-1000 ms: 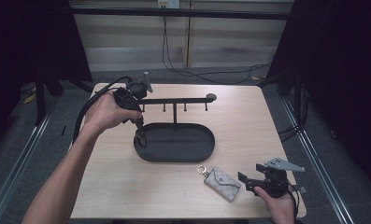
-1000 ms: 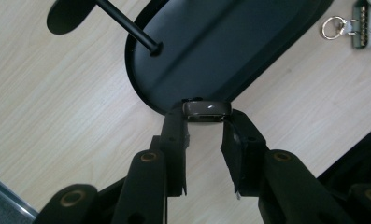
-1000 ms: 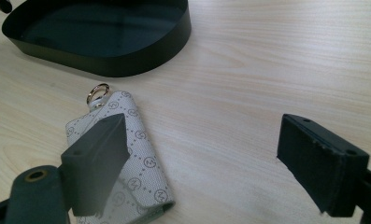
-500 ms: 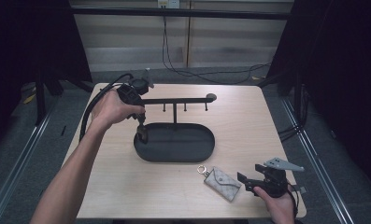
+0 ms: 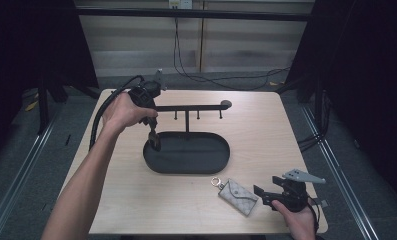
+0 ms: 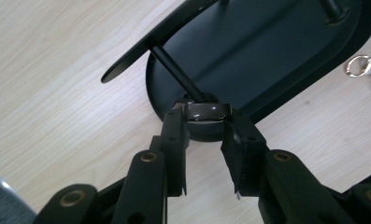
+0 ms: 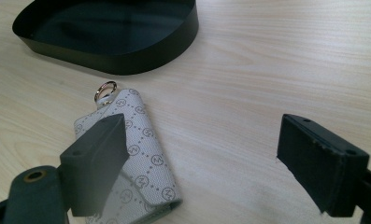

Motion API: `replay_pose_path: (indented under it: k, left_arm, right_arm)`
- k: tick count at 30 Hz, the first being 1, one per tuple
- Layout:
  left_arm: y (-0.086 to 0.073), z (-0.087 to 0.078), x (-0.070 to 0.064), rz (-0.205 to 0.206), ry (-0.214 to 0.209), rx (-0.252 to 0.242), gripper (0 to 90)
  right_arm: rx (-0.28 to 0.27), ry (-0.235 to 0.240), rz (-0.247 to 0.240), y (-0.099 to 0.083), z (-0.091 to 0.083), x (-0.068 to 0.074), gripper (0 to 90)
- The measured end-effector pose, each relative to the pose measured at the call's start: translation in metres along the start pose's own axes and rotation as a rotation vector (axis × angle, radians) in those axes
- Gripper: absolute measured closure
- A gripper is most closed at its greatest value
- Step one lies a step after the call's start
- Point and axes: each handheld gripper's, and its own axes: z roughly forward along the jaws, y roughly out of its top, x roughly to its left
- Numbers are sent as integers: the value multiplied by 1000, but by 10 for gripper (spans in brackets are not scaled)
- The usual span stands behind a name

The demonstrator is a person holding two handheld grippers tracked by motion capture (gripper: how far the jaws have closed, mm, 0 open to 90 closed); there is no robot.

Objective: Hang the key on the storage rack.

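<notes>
High view: the left tool (image 5: 154, 141) is held over the left end of the black oval tray (image 5: 221, 159), which sits mid-surface and carries a stand with a hooked crossbar (image 5: 196, 107). The tool points down at the tray's left rim. The right tool (image 5: 264, 196) rests near the front right corner of the surface, just beside a grey patterned key pouch (image 5: 238, 195) whose metal ring (image 5: 217, 182) points toward the tray.

Left gripper view: the left tool (image 6: 206, 127) is pinching a small dark glossy ring (image 6: 206, 111) between its jaw tips, directly above the tray's rim (image 6: 151, 93) and beside the foot of the stand's post (image 6: 176, 71). The ring sits crosswise at the very tips, a shallow hold.

Right gripper view: the right tool (image 7: 199, 140) is spread wide with nothing between its jaws. The pouch (image 7: 141, 163) lies flat on the surface, partly behind one jaw, its ring (image 7: 105, 90) nearest the tray wall (image 7: 141, 58).

Assessment: the step in hand appears to be setting the ring into the tray. To do it well, move it inward past the rim, lower it close to the tray floor, then release gently so it does not bounce or roll out. Keep clear of the post. The right tool should stay wide and well off the pouch until needed.
</notes>
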Motion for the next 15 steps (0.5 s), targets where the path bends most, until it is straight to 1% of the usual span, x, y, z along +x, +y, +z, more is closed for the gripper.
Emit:
replay_pose_path:
  k: [1, 2, 3, 4, 5, 7, 9, 11, 12, 14, 15]
  left_arm:
    - [0, 0, 0, 0, 0, 0, 705]
    - [2, 1, -1, -3, 2, 14, 705]
    - [2, 1, -1, -3, 2, 14, 705]
    - [4, 0, -1, 7, 14, 12, 705]
    - [5, 0, 0, 2, 16, 13, 705]
    - [5, -1, 1, 3, 12, 15, 705]
    - [6, -1, 2, -10, 16, 9, 705]
    - [7, 0, 3, -7, 14, 11, 704]
    - [7, 2, 2, -17, 12, 1, 704]
    - [7, 3, 3, -15, 8, -5, 704]
    - [7, 3, 3, -22, 4, -7, 704]
  right_arm:
    - [1, 0, 0, 0, 0, 0, 159]
    - [1, 4, 0, 0, 0, 0, 159]
    - [1, 4, 0, 0, 0, 0, 159]
    - [2, 6, 3, 0, 1, -1, 159]
    - [1, 7, 2, 0, 1, -1, 159]
    - [-1, 7, 1, 0, 0, -1, 159]
    - [-1, 7, 2, 0, 0, -1, 159]
    - [-1, 8, 1, 0, 0, -1, 159]
    - [0, 9, 1, 0, 0, -1, 160]
    - [1, 10, 1, 0, 0, -1, 160]
    - [1, 11, 1, 0, 0, -1, 160]
